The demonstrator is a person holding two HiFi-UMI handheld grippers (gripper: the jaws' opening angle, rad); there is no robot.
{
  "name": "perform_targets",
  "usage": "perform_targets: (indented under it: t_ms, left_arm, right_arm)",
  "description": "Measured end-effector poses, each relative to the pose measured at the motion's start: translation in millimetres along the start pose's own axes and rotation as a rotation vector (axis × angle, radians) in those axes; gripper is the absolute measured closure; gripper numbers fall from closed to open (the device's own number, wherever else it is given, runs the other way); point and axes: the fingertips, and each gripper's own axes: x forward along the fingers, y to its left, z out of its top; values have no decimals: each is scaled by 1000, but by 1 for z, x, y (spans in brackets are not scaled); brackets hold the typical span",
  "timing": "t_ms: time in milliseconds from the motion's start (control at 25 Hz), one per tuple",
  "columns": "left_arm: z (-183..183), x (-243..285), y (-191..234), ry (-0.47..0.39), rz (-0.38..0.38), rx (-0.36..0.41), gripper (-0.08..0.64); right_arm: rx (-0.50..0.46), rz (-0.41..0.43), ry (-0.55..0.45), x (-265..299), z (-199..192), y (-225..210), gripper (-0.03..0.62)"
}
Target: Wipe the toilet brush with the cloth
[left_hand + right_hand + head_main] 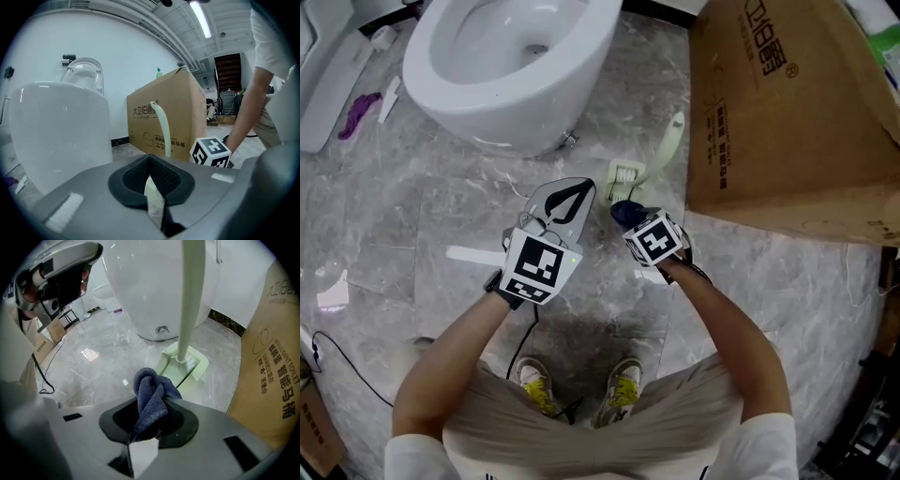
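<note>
A pale green toilet brush (pixel 673 139) stands in its square holder (pixel 625 174) on the floor between the toilet and a cardboard box. In the right gripper view its handle (pixel 192 291) rises from the holder (pixel 185 364) just beyond the jaws. My right gripper (pixel 633 220) is shut on a bunched dark blue cloth (pixel 152 390), which also shows in the head view (pixel 625 212) just short of the holder. My left gripper (pixel 572 192) is beside it on the left, shut with nothing in it (pixel 150 164). The brush handle (pixel 162 127) stands ahead of it.
A white toilet (pixel 502 66) fills the top left. A large cardboard box (pixel 787 112) stands at the right, close to the brush. A white strip (pixel 473 255) and a purple item (pixel 358 111) lie on the grey marble floor. A black cable (pixel 337 361) runs at the left.
</note>
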Motion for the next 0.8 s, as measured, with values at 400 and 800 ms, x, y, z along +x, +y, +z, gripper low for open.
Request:
perform_targets:
  t_ms: [400,800]
  left_arm:
    - [15,7,19,-22,54,2,558]
    - [55,20,22,-102,50,-5,558]
  right_arm:
    - [69,2,-99,-35,14,-11,489]
    - [149,-56,-358,-126,49,-45,489]
